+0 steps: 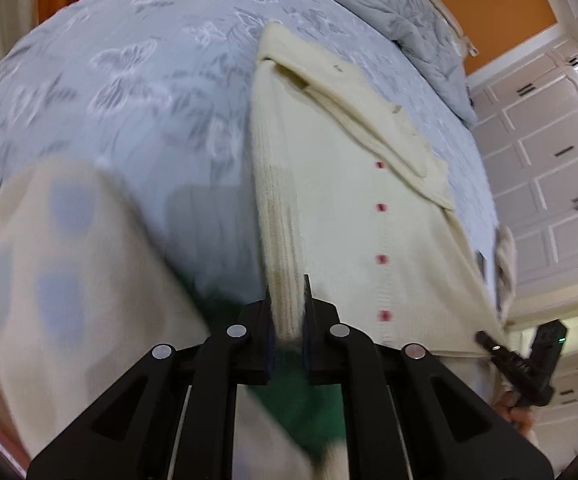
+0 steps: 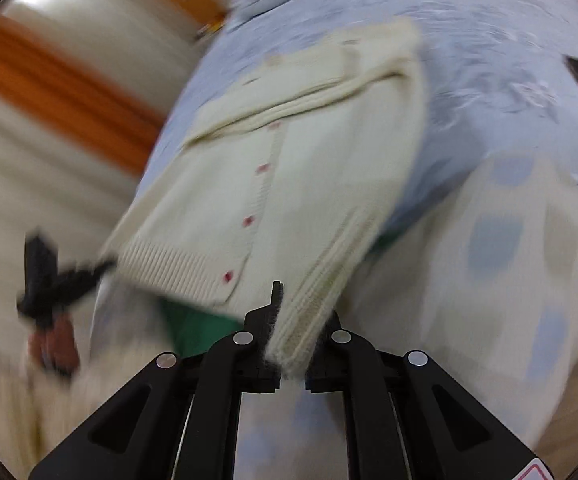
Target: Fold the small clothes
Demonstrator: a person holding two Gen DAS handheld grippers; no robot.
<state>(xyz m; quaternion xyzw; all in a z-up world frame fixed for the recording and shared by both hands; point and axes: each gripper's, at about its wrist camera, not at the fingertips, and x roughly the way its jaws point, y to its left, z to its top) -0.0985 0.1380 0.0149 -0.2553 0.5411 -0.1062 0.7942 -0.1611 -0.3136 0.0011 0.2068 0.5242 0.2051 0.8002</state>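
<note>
Cream knit cardigan (image 1: 329, 208) with small red buttons (image 1: 380, 207), on a pale blue butterfly-print bedspread (image 1: 137, 80). Far end lies flat, sleeve folded across it; near hem is lifted off the bed, held at its two corners.

Risks, as judged from here:
- Grip is on the ribbed hem only, right at the edge. Knit stretches; a pull could slip a corner free and drop that side.
- If the two hands travel unevenly, the fold line skews and the button placket lands crooked.
- The folded sleeve on the far part is loose; dragging the body could undo it.
- A patterned cream-and-blue cloth (image 1: 61, 264) and something green (image 1: 309, 404) lie just under the raised hem, near edge; either could catch or get swept along.
- Right wrist view is blurred; placement is hard to confirm.

Jaws:
- Left gripper (image 1: 288, 320): clamped on the hem's left corner, rib bunched between the pads.
- Right gripper (image 2: 293, 346): clamped on the other hem corner, fibres frayed out at the pinch.
</note>
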